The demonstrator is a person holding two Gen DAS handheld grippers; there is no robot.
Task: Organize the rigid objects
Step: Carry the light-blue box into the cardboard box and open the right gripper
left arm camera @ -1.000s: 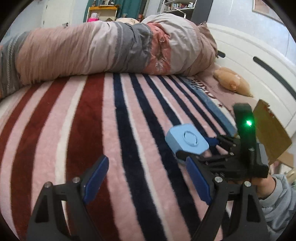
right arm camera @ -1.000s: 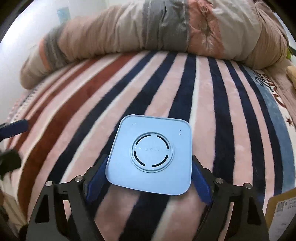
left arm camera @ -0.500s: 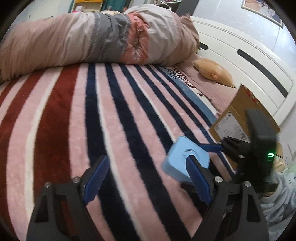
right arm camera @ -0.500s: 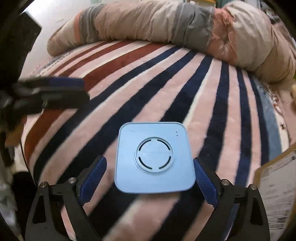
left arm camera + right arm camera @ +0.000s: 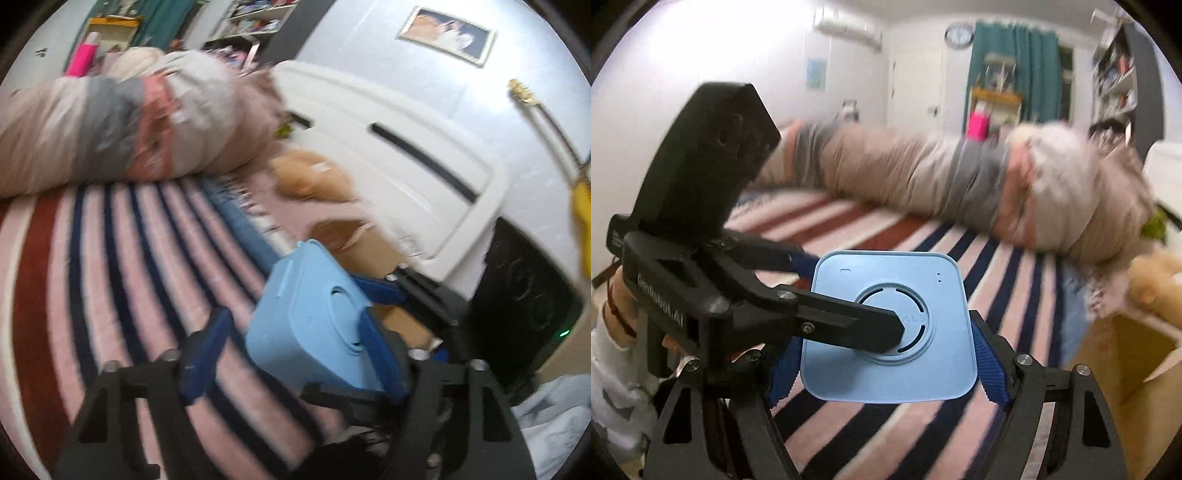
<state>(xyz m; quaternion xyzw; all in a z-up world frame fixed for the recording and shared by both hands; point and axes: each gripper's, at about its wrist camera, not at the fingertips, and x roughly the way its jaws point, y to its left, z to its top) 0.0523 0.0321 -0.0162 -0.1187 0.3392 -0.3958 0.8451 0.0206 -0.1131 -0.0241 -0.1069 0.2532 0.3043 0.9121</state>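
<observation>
A flat light-blue square box (image 5: 890, 328) with a round grille hangs above the striped blanket (image 5: 1015, 280). My right gripper (image 5: 886, 369) holds it, its jaws closing with both blue pads against the box's side edges. In the left wrist view the same blue box (image 5: 310, 325) sits between the fingers of my left gripper (image 5: 293, 356). Those jaws are closing too, with a thin gap still showing at the left pad. One left finger (image 5: 849, 325) lies across the box's top face. A right finger (image 5: 376, 290) shows behind the box.
An open cardboard box (image 5: 373, 251) stands on the bed near the white headboard (image 5: 406, 155), with a tan plush toy (image 5: 310, 177) beside it. A rolled duvet (image 5: 960, 184) lies across the far side of the bed. A person's hand (image 5: 617, 306) holds the left gripper.
Both grippers have risen and tilted up, and the blue box has come off the blanket. The right pads have closed onto it. The left gripper has moved in around the box and narrowed.
</observation>
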